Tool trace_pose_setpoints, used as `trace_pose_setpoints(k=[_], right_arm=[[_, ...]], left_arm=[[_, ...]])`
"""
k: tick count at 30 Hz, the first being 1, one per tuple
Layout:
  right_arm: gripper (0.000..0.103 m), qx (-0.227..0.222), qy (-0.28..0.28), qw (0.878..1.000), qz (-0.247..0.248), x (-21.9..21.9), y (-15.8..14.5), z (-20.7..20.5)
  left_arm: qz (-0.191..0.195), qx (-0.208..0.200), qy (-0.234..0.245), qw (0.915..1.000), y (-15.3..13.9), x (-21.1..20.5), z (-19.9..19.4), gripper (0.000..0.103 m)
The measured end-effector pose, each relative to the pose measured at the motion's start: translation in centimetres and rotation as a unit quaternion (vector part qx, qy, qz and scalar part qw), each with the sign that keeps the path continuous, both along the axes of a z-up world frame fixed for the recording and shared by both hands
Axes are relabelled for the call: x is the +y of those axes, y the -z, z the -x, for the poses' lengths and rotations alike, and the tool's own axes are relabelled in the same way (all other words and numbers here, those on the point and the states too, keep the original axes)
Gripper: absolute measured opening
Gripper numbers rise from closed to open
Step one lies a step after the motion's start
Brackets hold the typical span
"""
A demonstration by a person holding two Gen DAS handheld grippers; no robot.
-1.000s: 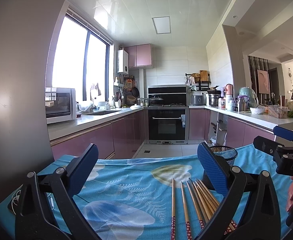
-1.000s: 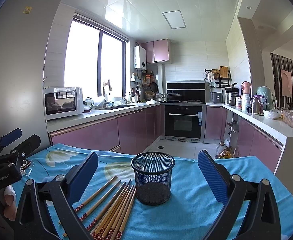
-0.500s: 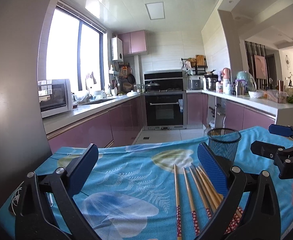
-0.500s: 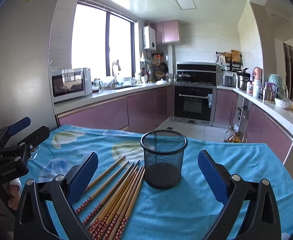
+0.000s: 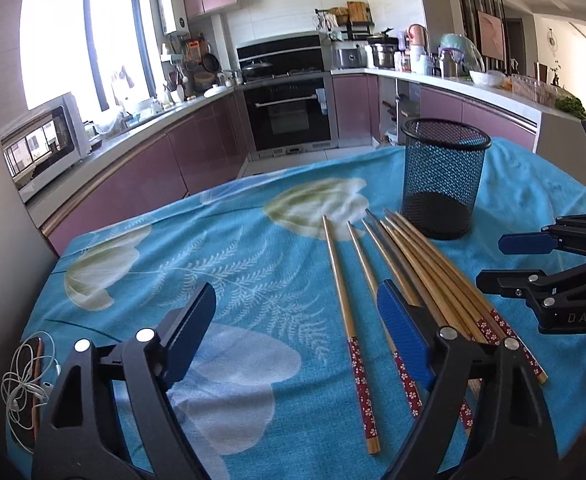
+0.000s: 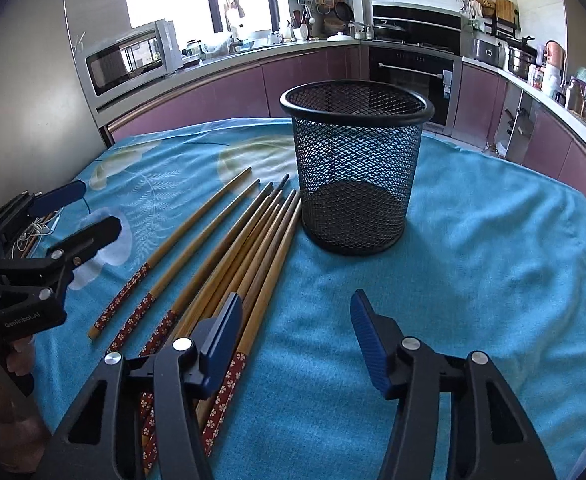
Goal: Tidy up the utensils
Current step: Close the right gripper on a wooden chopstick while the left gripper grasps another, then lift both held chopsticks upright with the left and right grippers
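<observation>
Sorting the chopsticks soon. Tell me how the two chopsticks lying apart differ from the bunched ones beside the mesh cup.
The two separate chopsticks lie spaced apart with cloth visible between them; the bunched chopsticks lie side by side, touching and overlapping.

The separate pair lies farther from the mesh cup; the bunch's tips reach right beside its base.

The right claw hangs over the bunch's handle ends, not the pair.

Shared: bamboo shafts, red flowered handles, all flat on the blue tablecloth.

Left tool [image 5: 297, 332] gapes over chopsticks [image 5: 409, 280] (red-patterned ends) lying beside the mesh holder [image 5: 443, 178].
</observation>
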State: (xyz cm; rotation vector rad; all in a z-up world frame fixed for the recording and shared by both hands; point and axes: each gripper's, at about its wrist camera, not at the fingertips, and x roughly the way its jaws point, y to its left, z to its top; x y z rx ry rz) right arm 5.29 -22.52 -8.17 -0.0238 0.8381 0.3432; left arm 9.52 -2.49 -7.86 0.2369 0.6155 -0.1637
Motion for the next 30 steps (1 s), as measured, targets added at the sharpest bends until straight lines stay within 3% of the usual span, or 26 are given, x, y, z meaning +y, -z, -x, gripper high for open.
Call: trace_pose_setpoints(k=[6,11,18,23,26,30], right_arm=[[0.047,0.023,0.000,1.000,0.015,0.3,0.2,-0.9],[0.043,0.036,-0.003,0.999,0.021,0.3,0.2,-1.6],[0.026,0.035,-0.017,0.998,0.049,1.5,0.3,-2.6],[0.010,0.045,-0.028,0.998,0.029,1.6,0.3,-3.4],[0.008,0.045,-0.030,0.998,0.015,1.4,0.2,-3.4],[0.006,0.040,-0.033,0.999,-0.002,0.9,-0.3,-3.0]], left_arm=[[-0.006,0.054,0.015,0.9984,1.7,-0.9,-2.2,0.069],[-0.008,0.093,0.030,0.9951,2.7,-1.3,-3.4,0.049],[-0.001,0.121,0.051,0.9913,3.3,-2.4,-4.9,0.043],[0.025,0.143,0.055,0.9878,3.6,-2.6,-6.6,0.028],[0.042,0.151,0.052,0.9862,3.6,-2.7,-7.5,0.015],[0.060,0.154,0.043,0.9853,3.3,-2.6,-7.6,0.008]])
